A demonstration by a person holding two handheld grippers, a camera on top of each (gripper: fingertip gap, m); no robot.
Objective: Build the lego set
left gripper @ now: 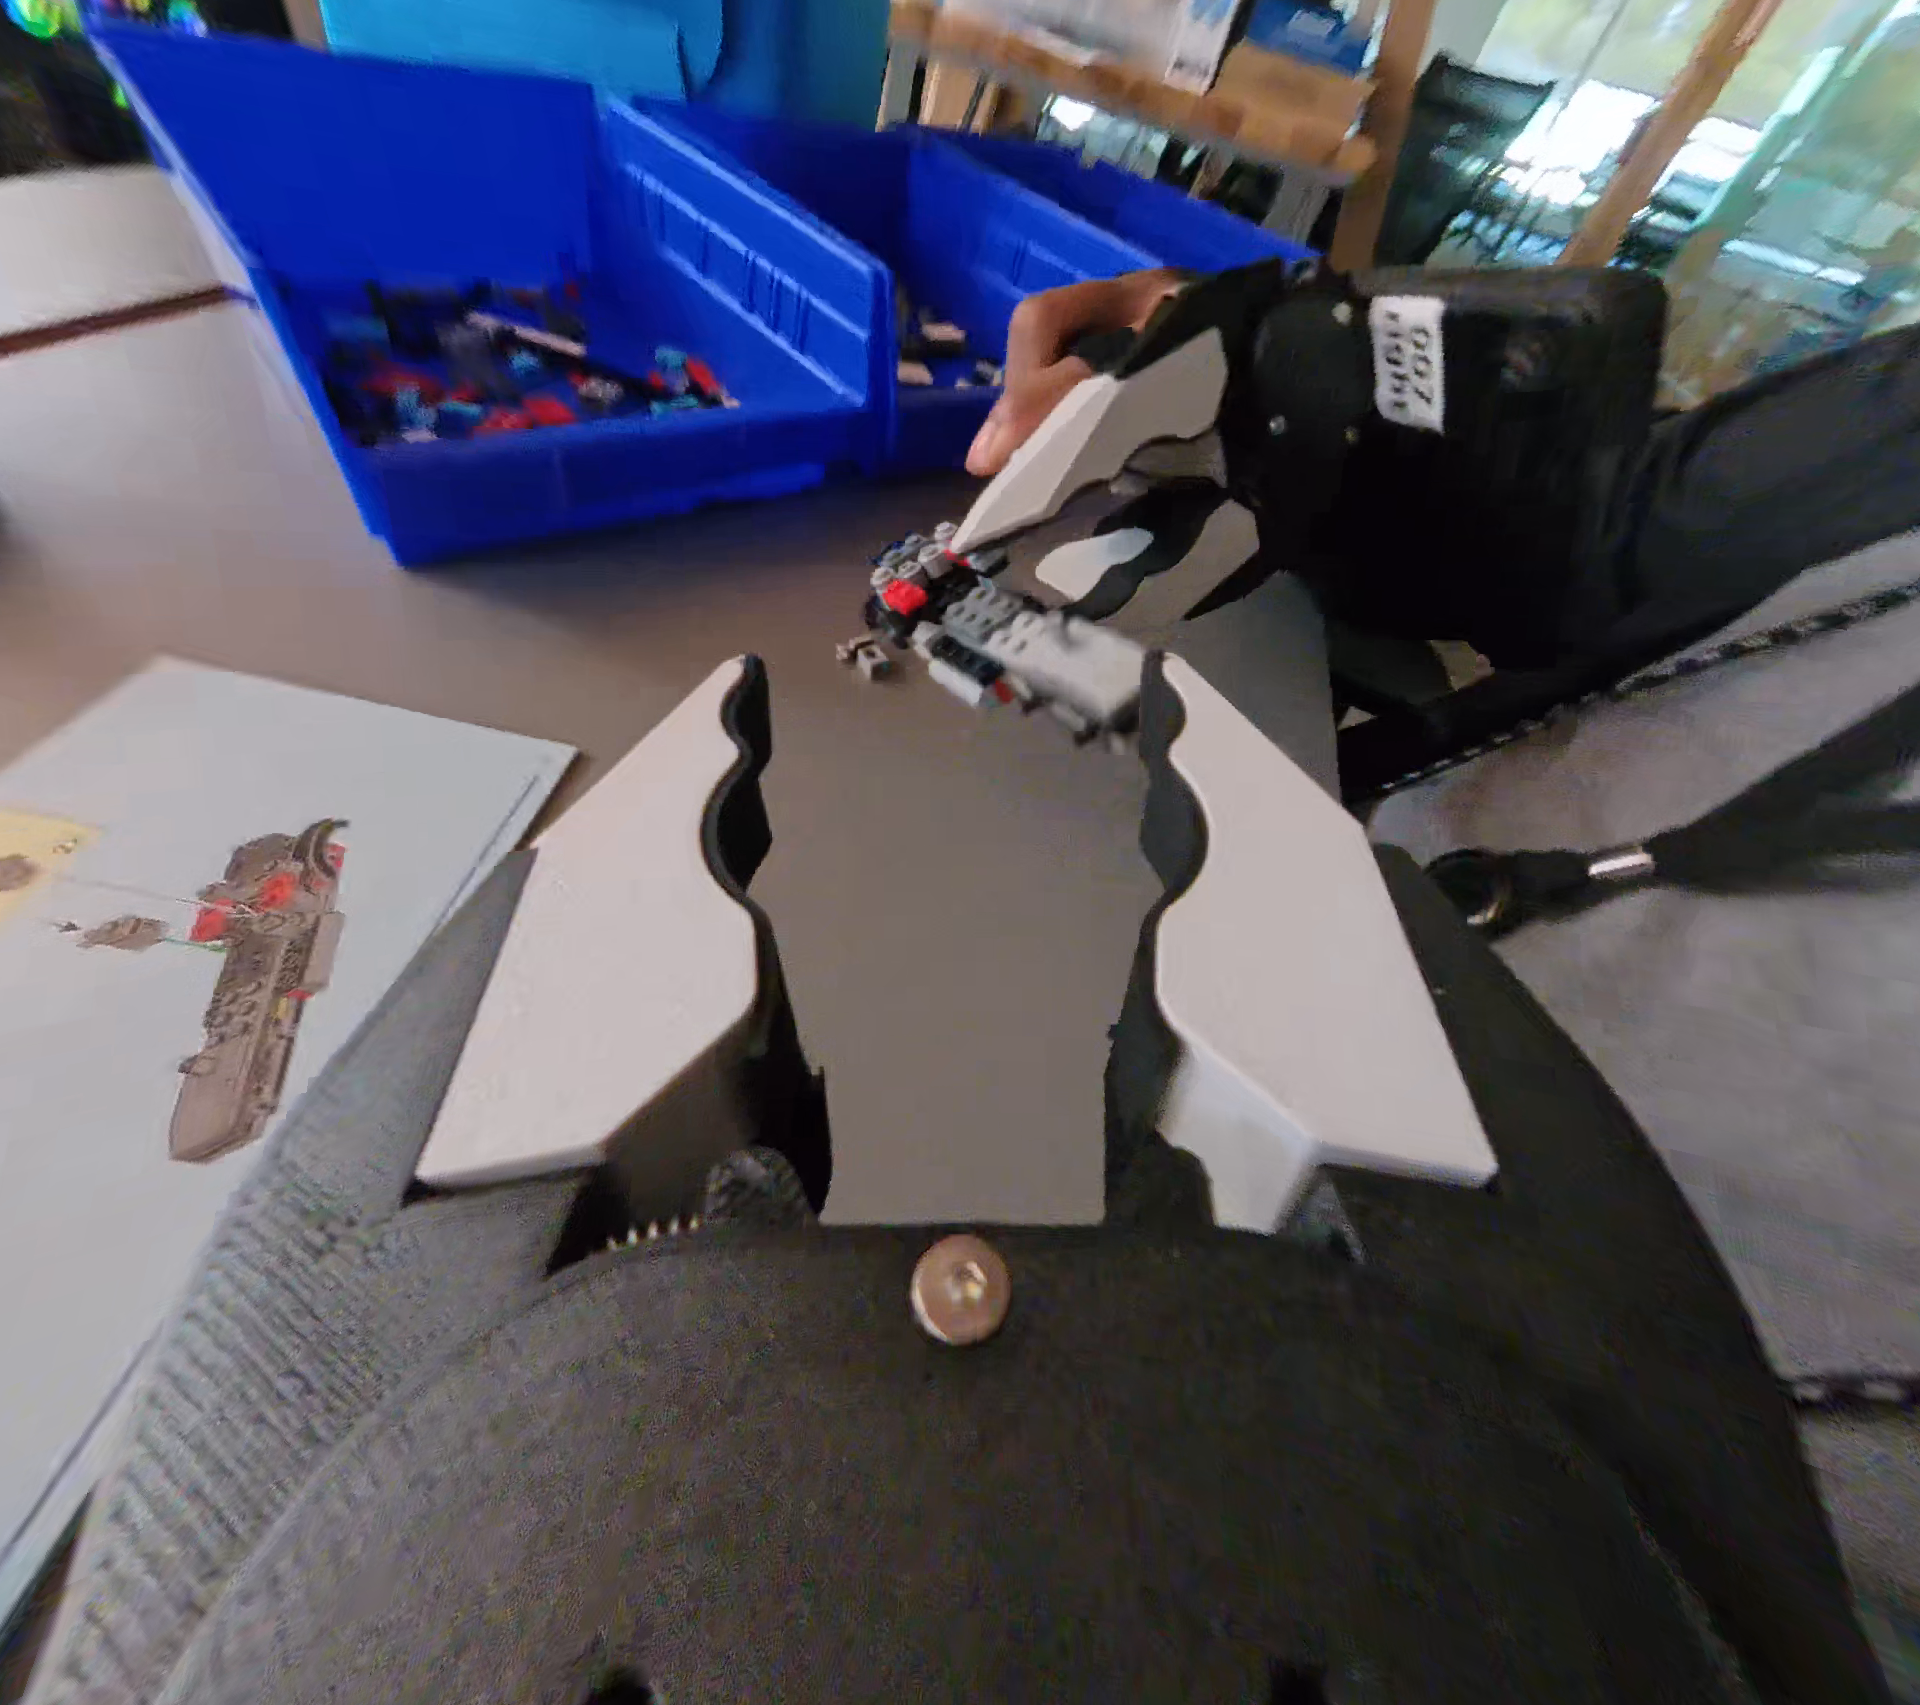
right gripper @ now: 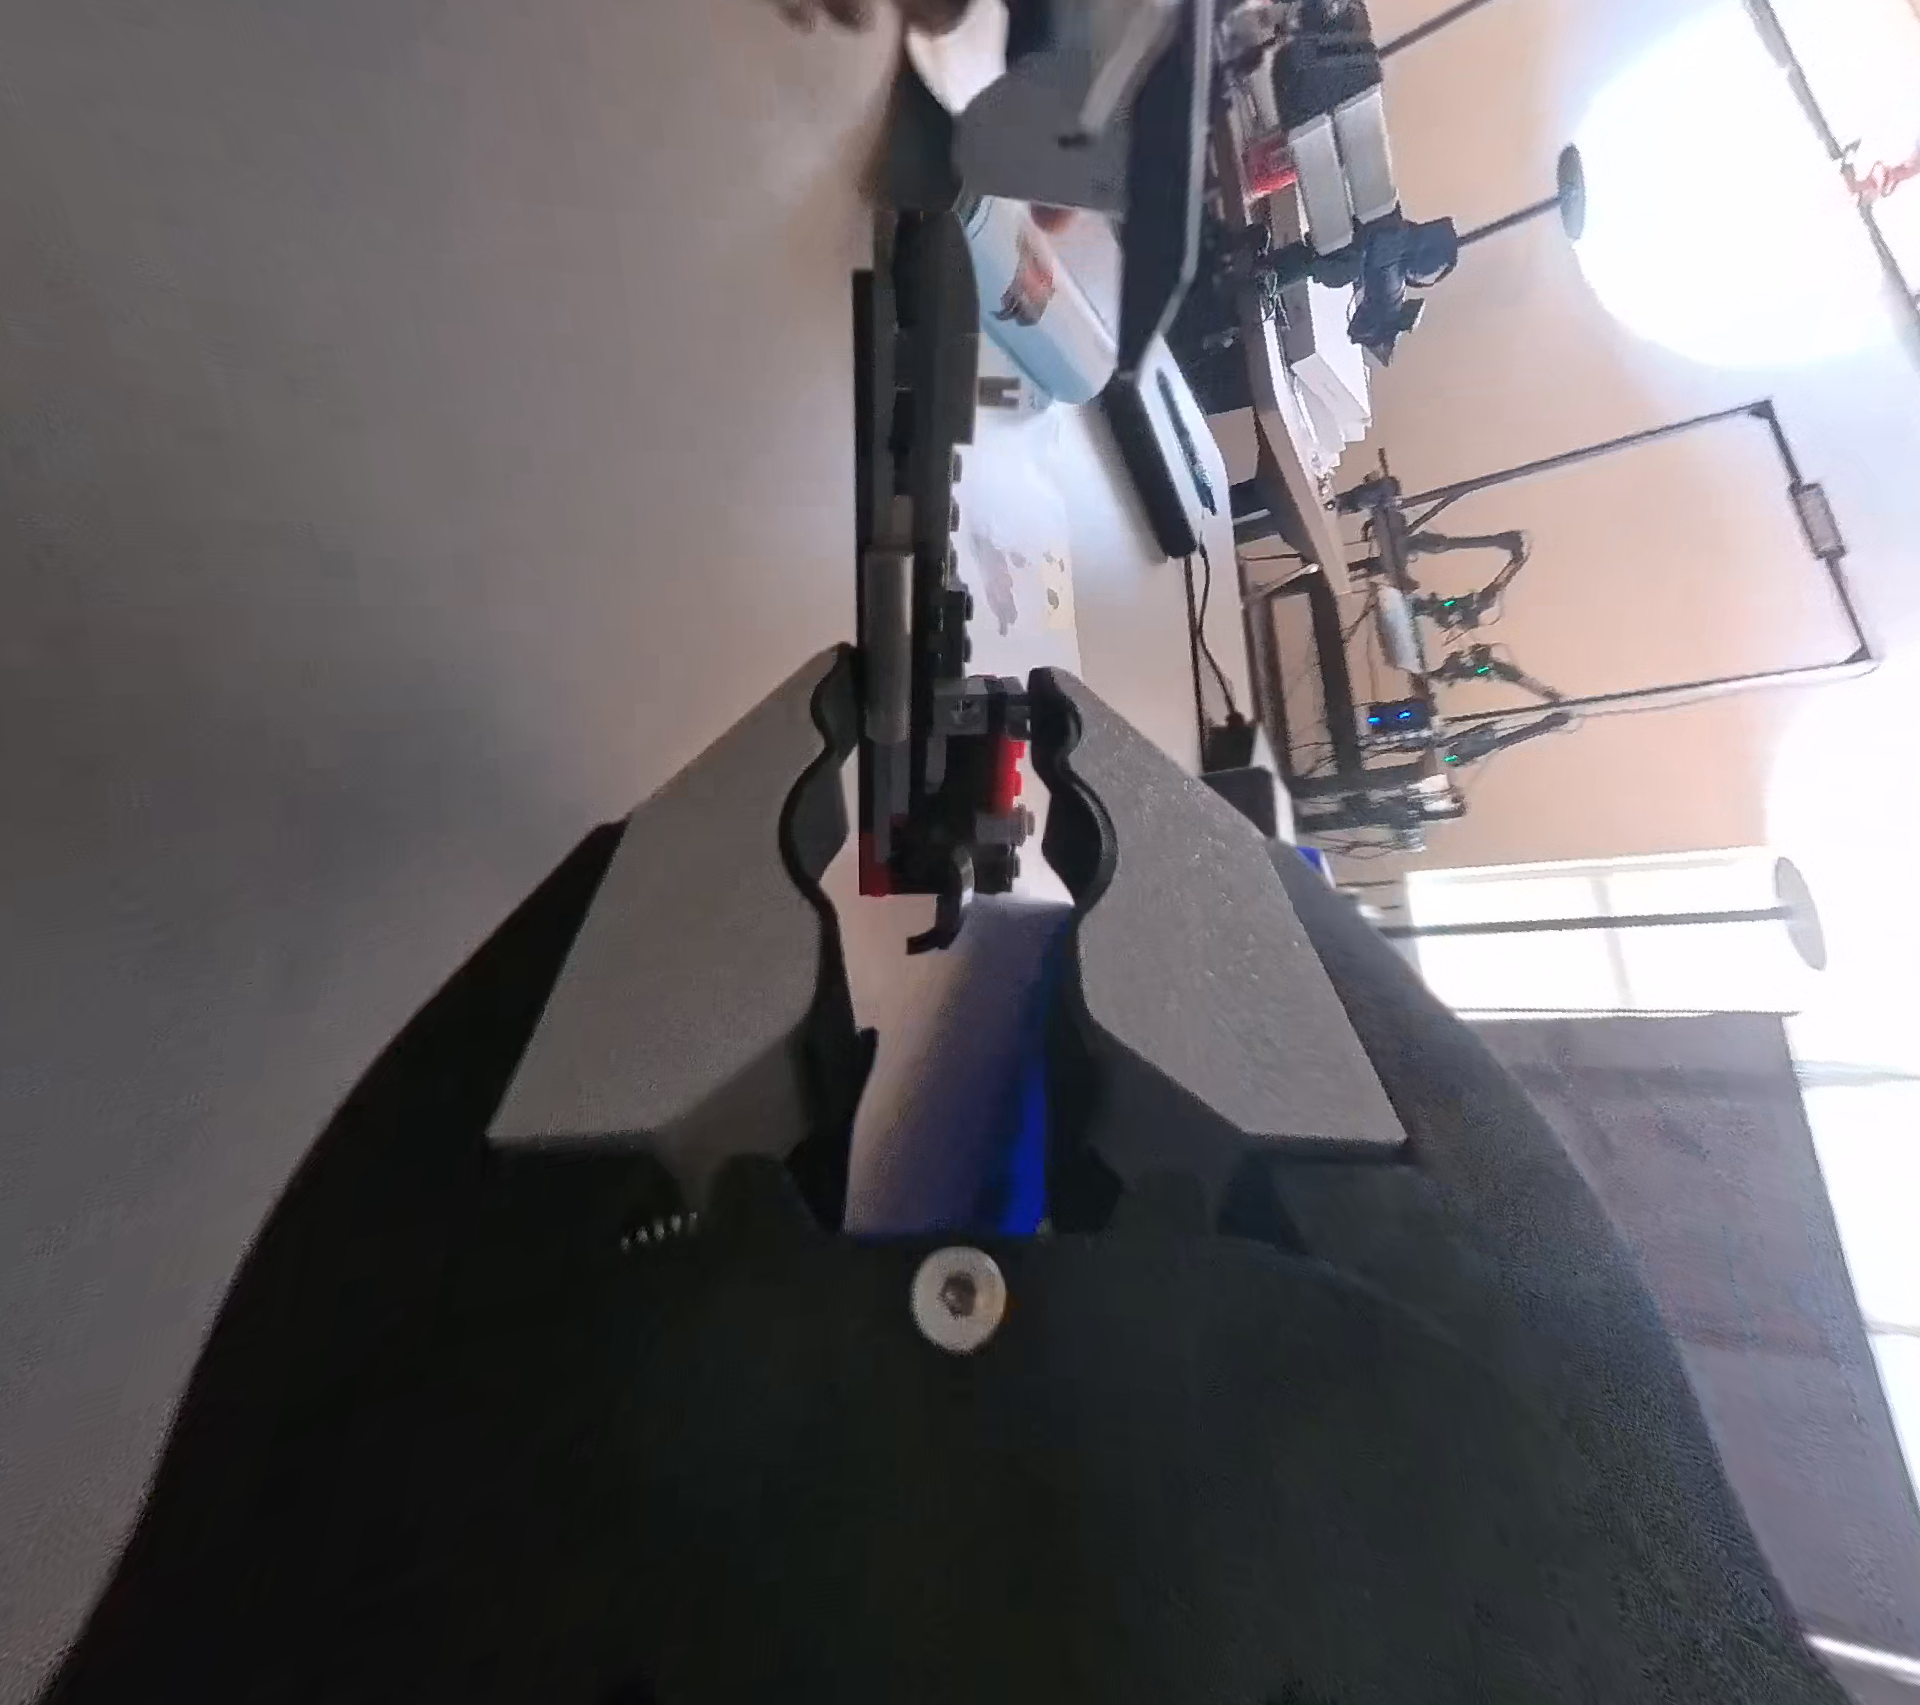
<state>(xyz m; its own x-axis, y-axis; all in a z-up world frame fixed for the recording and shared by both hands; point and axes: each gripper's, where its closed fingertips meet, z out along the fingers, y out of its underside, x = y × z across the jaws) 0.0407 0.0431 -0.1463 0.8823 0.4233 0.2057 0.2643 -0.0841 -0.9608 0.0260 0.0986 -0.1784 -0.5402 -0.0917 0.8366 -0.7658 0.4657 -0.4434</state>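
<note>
The grey table [left gripper: 644, 616] bears blue bins [left gripper: 582, 367], a booklet [left gripper: 208, 928], loose bricks [left gripper: 868, 658].

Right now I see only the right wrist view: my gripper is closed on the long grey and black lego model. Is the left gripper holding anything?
Observer: No. The left gripper is open and empty, near the free end of the long grey and black lego model.
Operator: Are any loose pieces close by?
Observer: Yes, small grey lego pieces lie on the grey table beside the model's red-studded end.
Operator: And more parts?
Observer: The blue plastic bin behind holds mixed pieces.
</note>
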